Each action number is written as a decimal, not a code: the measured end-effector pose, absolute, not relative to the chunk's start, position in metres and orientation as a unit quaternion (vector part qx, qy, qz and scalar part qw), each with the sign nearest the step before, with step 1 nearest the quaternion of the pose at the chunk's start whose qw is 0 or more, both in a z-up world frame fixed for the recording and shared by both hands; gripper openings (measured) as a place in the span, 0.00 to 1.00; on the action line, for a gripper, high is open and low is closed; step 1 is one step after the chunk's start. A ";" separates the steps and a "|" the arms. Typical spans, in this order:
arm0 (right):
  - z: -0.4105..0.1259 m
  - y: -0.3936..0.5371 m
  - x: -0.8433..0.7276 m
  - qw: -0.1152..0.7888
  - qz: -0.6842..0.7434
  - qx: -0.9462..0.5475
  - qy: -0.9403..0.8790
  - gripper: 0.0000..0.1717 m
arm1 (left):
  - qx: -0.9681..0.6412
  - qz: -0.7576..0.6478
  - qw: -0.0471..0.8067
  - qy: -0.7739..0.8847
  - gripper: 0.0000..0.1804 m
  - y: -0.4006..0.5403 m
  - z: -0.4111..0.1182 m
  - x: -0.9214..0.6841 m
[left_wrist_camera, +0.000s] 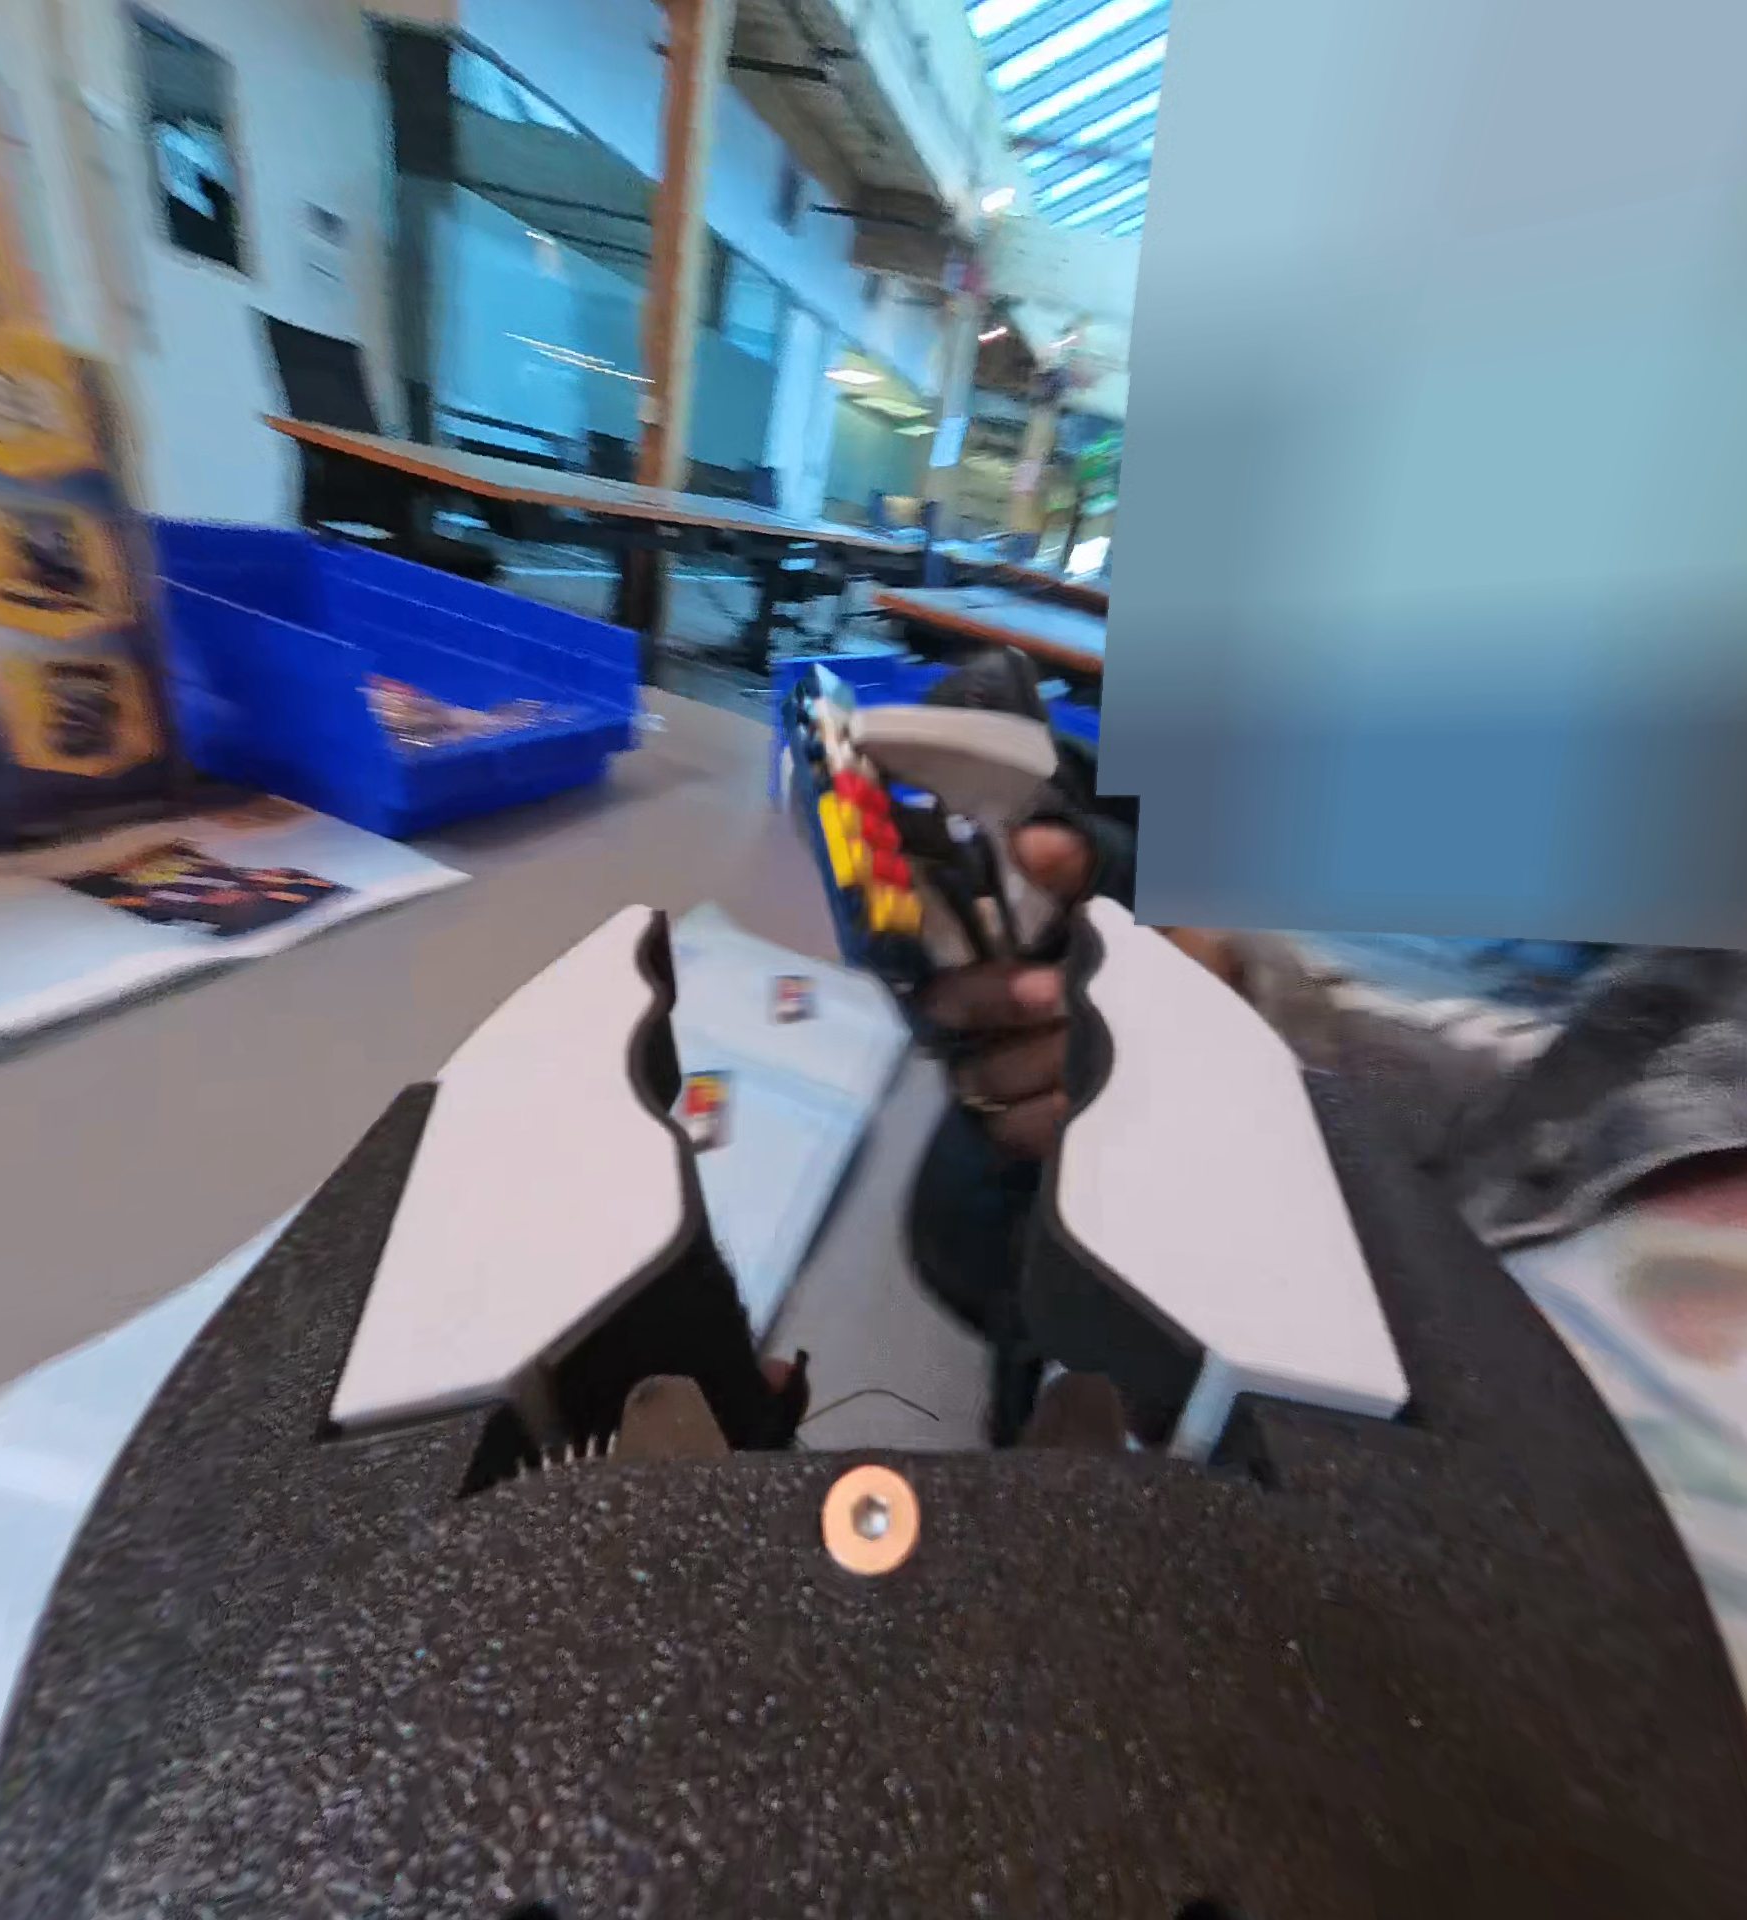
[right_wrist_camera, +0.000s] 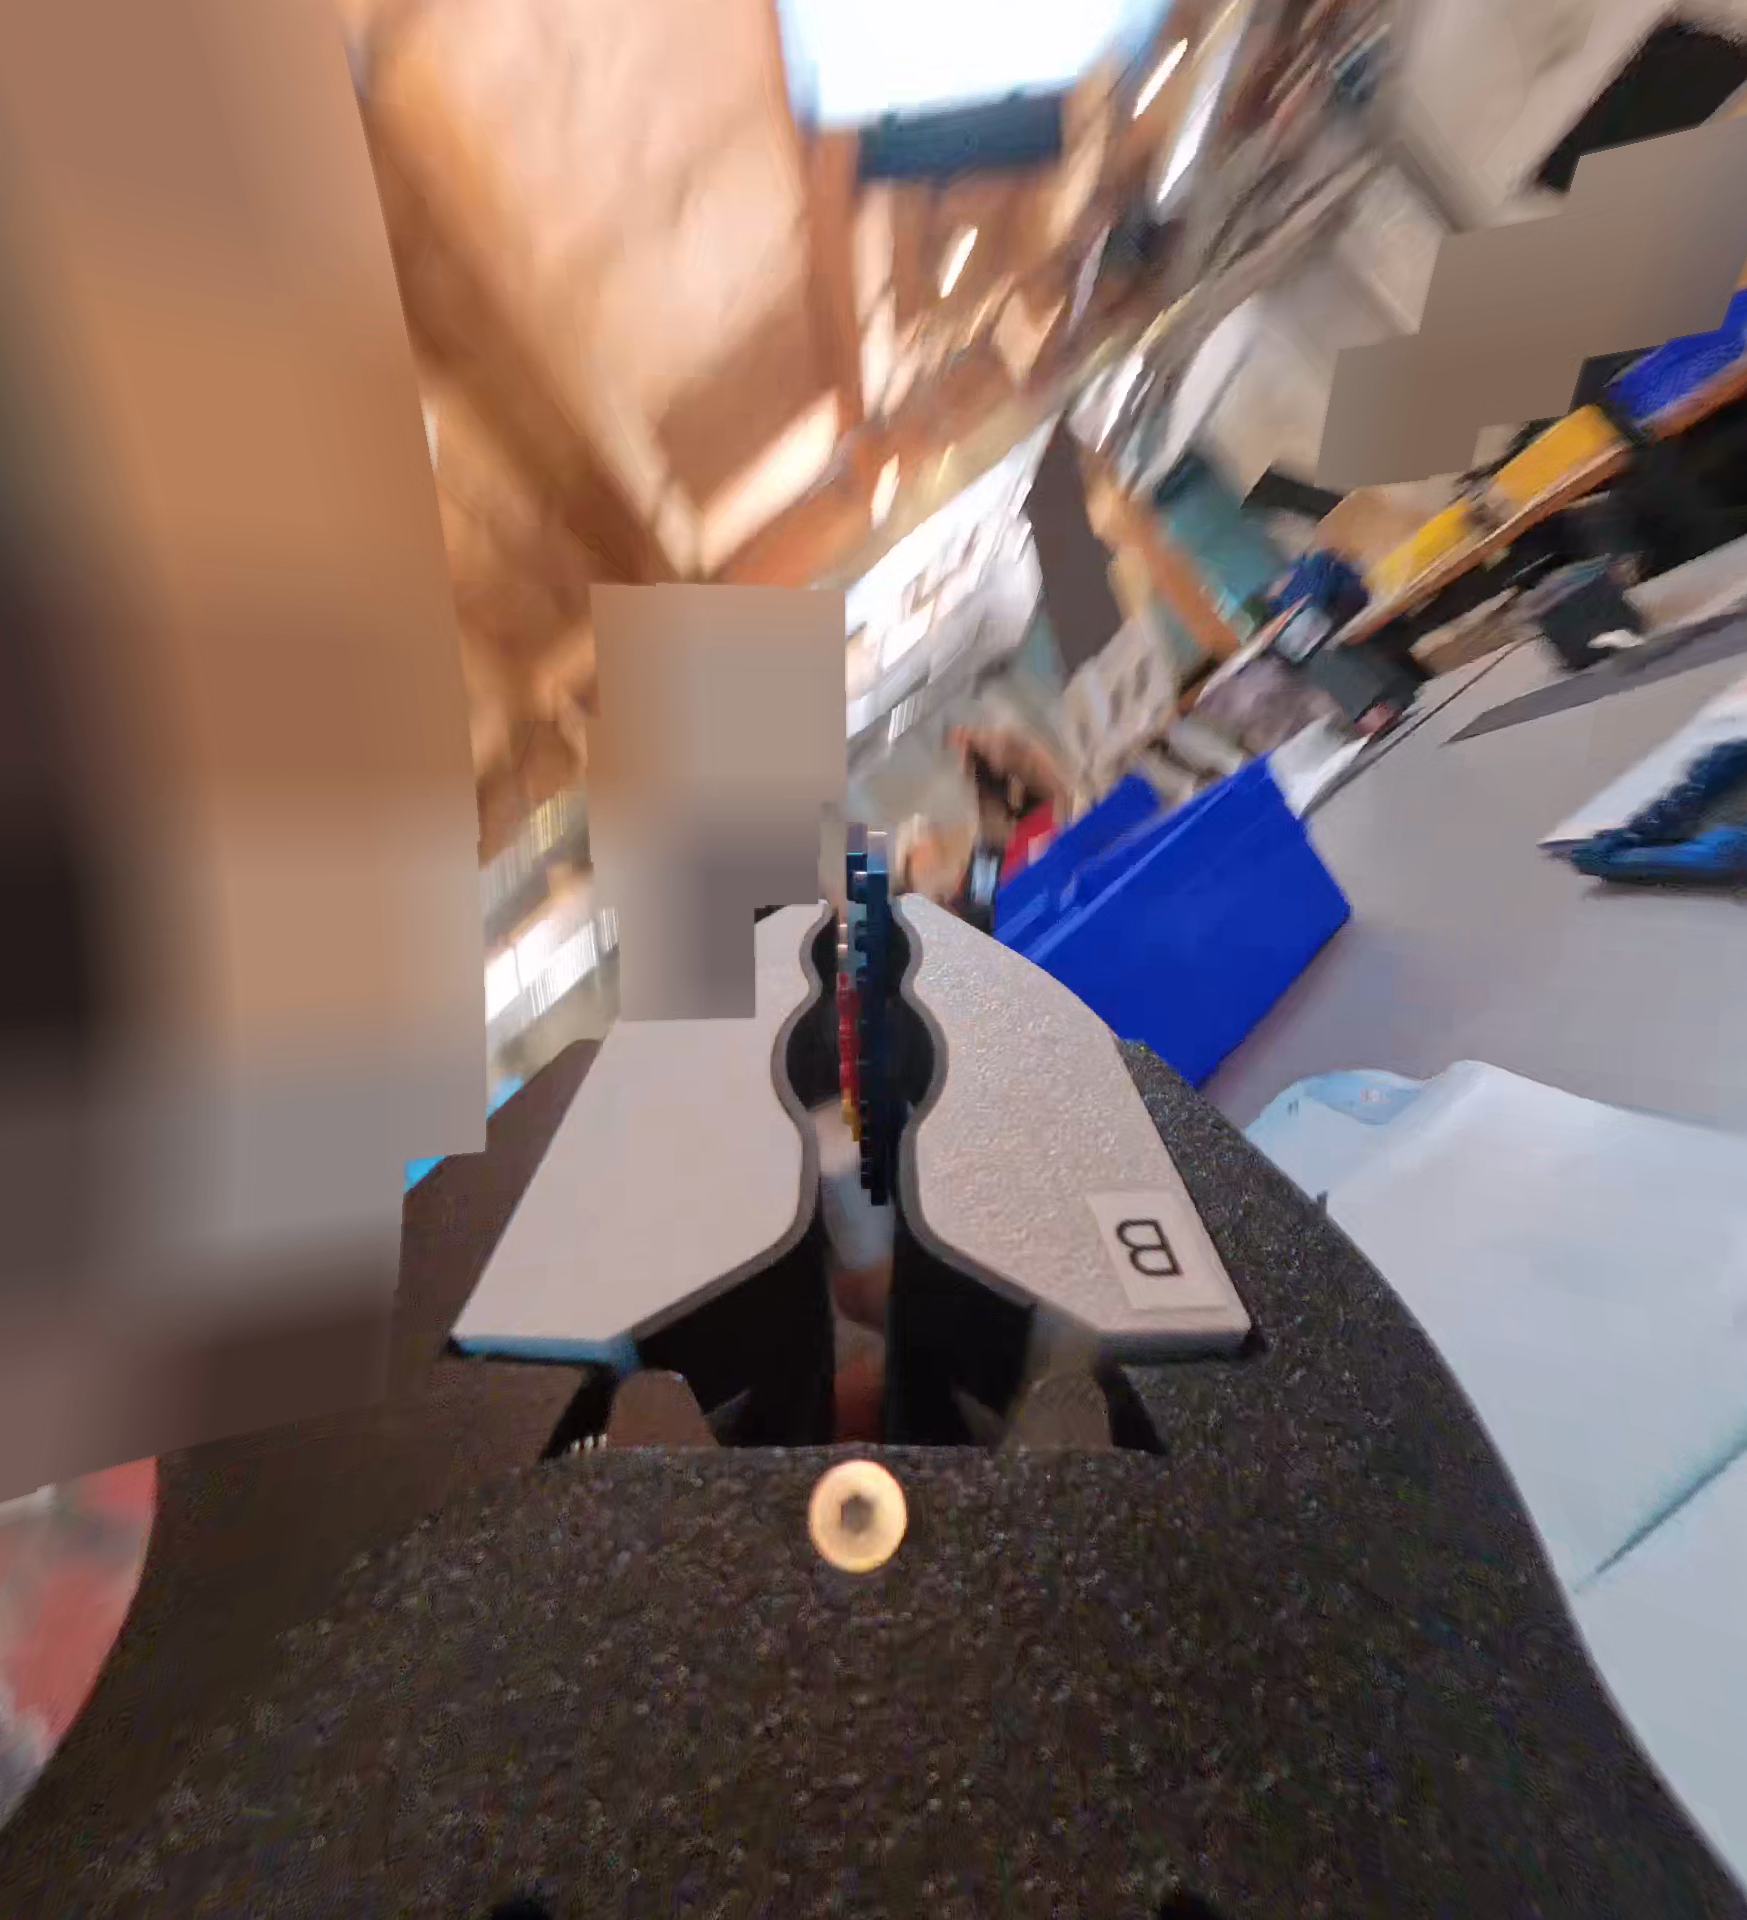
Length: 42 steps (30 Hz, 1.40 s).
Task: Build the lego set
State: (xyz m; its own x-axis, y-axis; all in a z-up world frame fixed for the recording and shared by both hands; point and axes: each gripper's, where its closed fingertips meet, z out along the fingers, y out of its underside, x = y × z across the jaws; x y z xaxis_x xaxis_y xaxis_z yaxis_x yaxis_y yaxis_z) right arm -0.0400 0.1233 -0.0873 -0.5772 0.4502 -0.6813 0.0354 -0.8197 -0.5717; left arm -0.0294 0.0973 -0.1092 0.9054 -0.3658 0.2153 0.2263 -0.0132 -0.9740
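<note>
My left gripper (left_wrist_camera: 869, 925) is open wide, with nothing between its pale fingers (left_wrist_camera: 557, 1091). It hangs above the grey table (left_wrist_camera: 173, 1143). Just beyond its right fingertip, the right gripper (left_wrist_camera: 936, 821), held by a person's hand (left_wrist_camera: 1014, 1039), clamps a small blue brick plate (left_wrist_camera: 853, 862) that carries red and yellow bricks. In the right wrist view, my right gripper (right_wrist_camera: 864, 914) is shut on this blue plate (right_wrist_camera: 871, 935), seen edge-on. Both pads press on the plate, and it sticks out past the fingertips.
A blue bin (left_wrist_camera: 381, 665) stands at the left, behind a printed sheet (left_wrist_camera: 173, 894) and beside a colourful box (left_wrist_camera: 17, 571). A clear plastic bag (left_wrist_camera: 796, 1039) lies under my left fingers. Another blue bin (right_wrist_camera: 1191, 935) and a bag (right_wrist_camera: 1523, 1247) lie to the right.
</note>
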 end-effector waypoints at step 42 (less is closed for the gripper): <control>-0.106 0.281 0.033 0.548 0.612 -0.536 -0.196 0.53 | -0.721 -0.023 0.692 0.003 0.20 0.102 -0.139 -0.102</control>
